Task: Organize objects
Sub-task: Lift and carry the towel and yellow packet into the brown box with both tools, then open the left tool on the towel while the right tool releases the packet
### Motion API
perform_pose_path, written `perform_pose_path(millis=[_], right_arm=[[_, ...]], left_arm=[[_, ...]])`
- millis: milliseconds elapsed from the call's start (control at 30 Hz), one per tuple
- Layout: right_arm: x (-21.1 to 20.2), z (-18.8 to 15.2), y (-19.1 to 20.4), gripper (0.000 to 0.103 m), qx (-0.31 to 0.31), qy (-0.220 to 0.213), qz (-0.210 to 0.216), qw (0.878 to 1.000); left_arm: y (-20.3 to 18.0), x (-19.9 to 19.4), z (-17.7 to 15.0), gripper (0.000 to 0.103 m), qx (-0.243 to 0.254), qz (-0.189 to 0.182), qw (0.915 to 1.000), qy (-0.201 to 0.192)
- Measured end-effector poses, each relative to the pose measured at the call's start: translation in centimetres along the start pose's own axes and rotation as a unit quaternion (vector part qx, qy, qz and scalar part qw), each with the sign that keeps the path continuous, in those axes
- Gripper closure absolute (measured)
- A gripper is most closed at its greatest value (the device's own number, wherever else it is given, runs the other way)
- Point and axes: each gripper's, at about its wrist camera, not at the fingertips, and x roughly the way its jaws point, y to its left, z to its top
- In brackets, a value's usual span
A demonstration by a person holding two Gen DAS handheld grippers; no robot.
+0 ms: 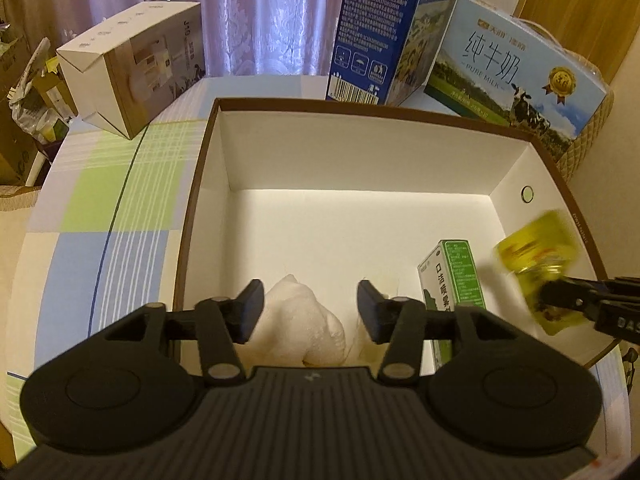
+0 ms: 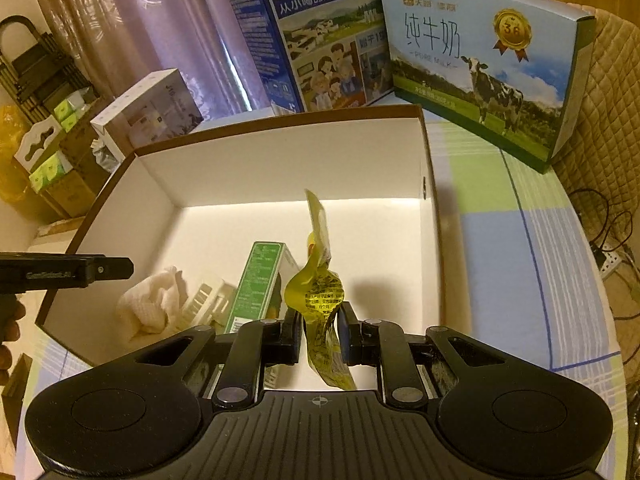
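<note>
My left gripper (image 1: 310,312) hangs with jaws apart over the tissue (image 1: 300,328), which lies loose in the box (image 1: 360,112). My right gripper (image 2: 318,338) is clamped on the yellow pouch (image 2: 316,296), above the box floor beside the green carton (image 2: 256,284)

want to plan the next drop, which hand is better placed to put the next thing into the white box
Right. The right gripper is shut on the yellow packet over the white box. The left gripper is open and holds nothing; the white tissue between its fingers already lies in the box.
</note>
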Motion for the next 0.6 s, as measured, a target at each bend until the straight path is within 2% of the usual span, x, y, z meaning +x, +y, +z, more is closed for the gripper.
perform_pose_path(millis=[67, 133, 200, 300, 433, 600], right_arm=[[0.2, 0.1, 0.2, 0.088, 0.0, -0.006, -0.002, 1.0], [0.3, 0.2, 0.4, 0.083, -0.004, -0.007, -0.001, 1.0], [0.0, 0.2, 0.4, 0.066, -0.005, -0.012, 0.002, 1.0], [-0.6, 0.0, 0.6, 0.055, -0.01, -0.011, 0.001, 1.0], [-1.8, -0.5, 0.8, 0.053, -0.016, -0.01, 0.001, 1.0], [-3.3, -1.0, 0.9, 0.051, -0.018, -0.018, 0.005, 1.0]], left_arm=[[-0.1, -0.2, -0.1, 0.046, 0.0, -0.001, 1.0, -0.001], [-0.1, -0.6, -0.2, 0.038, 0.001, -0.002, 1.0, -0.003], [-0.2, -1.2, -0.3, 0.032, 0.002, -0.006, 1.0, -0.008], [-0.2, -2.3, -0.6, 0.026, 0.002, -0.01, 0.9999, -0.014], [-0.1, -3.6, -0.9, 0.021, 0.002, -0.009, 0.9998, -0.017], [0.1, -5.3, -1.6, 0.02, -0.004, -0.014, 0.9997, -0.019]])
